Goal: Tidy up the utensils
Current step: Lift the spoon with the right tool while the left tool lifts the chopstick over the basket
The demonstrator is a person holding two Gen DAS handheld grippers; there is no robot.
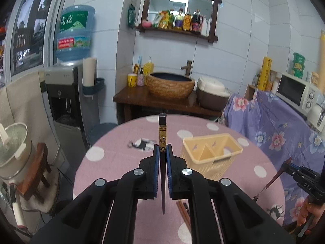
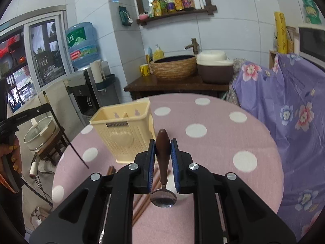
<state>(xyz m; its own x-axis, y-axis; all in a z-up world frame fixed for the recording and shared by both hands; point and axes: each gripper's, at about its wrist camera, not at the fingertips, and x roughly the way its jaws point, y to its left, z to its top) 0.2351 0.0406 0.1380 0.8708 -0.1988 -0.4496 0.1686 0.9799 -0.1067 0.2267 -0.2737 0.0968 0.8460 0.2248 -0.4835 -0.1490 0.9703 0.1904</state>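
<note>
- Above the bench (image 1: 121,154), the left hand-held gripper (image 1: 162,152) is clamped on a dark chopstick (image 1: 162,134).
- The right hand-held gripper (image 2: 163,148) grasps a spoon (image 2: 162,152).
- The holder (image 2: 124,132) looks empty; more chopsticks (image 2: 148,195) lie on the bench.

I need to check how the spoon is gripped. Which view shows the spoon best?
The right wrist view: the spoon fills the centre, its brown handle clamped in the right gripper, bowl hanging near the camera. The left wrist view shows it small at the right edge.

one spoon (image 2: 163,174), one utensil holder (image 2: 124,130), two grippers (image 1: 162,150)
</note>
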